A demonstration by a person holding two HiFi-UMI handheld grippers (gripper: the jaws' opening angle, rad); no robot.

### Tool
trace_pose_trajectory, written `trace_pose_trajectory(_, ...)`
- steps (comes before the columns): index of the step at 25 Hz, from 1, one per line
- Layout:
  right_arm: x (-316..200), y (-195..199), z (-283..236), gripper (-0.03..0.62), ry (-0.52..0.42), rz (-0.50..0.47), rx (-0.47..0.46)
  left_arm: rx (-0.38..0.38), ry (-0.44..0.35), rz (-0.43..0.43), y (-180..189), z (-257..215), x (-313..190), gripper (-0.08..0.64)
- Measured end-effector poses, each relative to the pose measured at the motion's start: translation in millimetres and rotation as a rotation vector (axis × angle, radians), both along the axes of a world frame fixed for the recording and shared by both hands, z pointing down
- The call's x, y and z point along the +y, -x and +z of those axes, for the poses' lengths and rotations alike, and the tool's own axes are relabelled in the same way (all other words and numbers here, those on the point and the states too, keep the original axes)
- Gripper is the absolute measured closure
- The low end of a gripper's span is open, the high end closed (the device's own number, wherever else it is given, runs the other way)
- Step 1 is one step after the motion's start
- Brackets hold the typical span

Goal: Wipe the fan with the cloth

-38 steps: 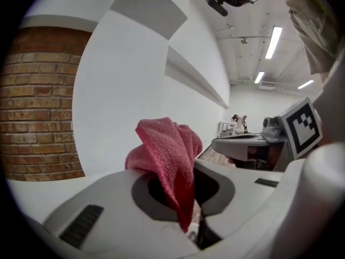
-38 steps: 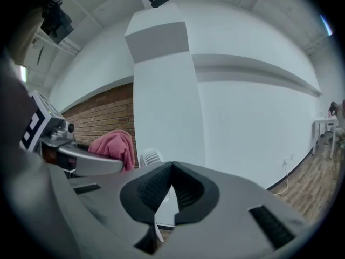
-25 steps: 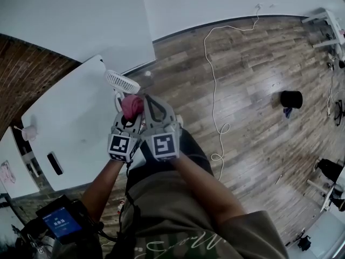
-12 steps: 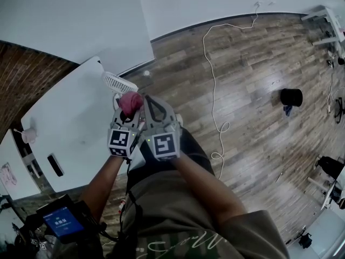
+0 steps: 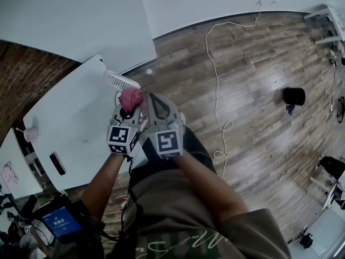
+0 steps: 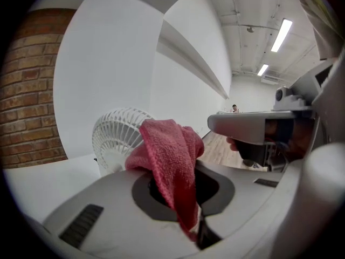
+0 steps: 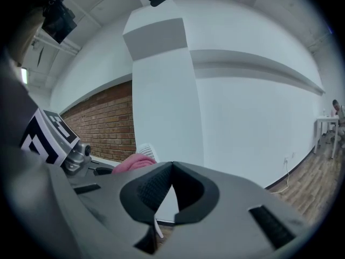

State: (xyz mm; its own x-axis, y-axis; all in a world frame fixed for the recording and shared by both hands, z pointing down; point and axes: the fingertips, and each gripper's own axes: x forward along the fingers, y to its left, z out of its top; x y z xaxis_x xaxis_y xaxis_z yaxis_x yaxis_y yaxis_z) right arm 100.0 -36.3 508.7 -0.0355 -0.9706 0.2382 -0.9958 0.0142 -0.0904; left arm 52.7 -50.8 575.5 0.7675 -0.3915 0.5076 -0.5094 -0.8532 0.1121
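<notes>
One cloth (image 6: 170, 155) in left tool (image 5: 128, 111)

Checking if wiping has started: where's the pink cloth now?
The pink cloth is pinched in the left gripper, bunched close in front of the white fan at the table's edge, left of centre in the head view.

Your fan (image 5: 121, 81) stands at the table's (image 5: 70, 117) far edge, right ahead of you. The cloth (image 5: 131, 97) sits in your left gripper (image 5: 128, 110), just before the fan. Your right gripper (image 5: 153, 98) is just beside it on the right. 1 cable (image 5: 214, 80) trails over the floor (image 5: 259, 144) farther right.
</notes>
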Motion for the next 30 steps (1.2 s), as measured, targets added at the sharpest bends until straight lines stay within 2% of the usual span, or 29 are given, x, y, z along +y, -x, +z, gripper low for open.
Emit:
trace_pose_trajectory(7,-1.2,-1.3,-1.3,0.592,-0.007,0.009,-0.004,-0.006,-0.007,-0.005,4.8,-3.9,-6.5,0.511)
trace_pose_trajectory(13,2.9,-1.1,1.9,0.592,-0.002,0.013,-0.001,-0.011,-0.055,0.017,8.0,-11.1,-8.7,0.511)
trace_pose_trajectory(19,1.5,-1.0,0.4,0.592,-0.014,0.014,-0.003,0.018,-0.053,0.006,9.5,-20.5,-14.5,0.511)
trace_pose_trajectory(25,1.3,2.8,1.7,0.592,-0.014,0.011,-0.005,0.047,-0.088,-0.020,16.7,-27.9,-25.1,0.511)
trace_pose_trajectory(30,0.8,5.1,5.7,0.592,-0.002,0.009,-0.009,0.073,-0.048,-0.027,16.3,-34.5,-29.8,0.511)
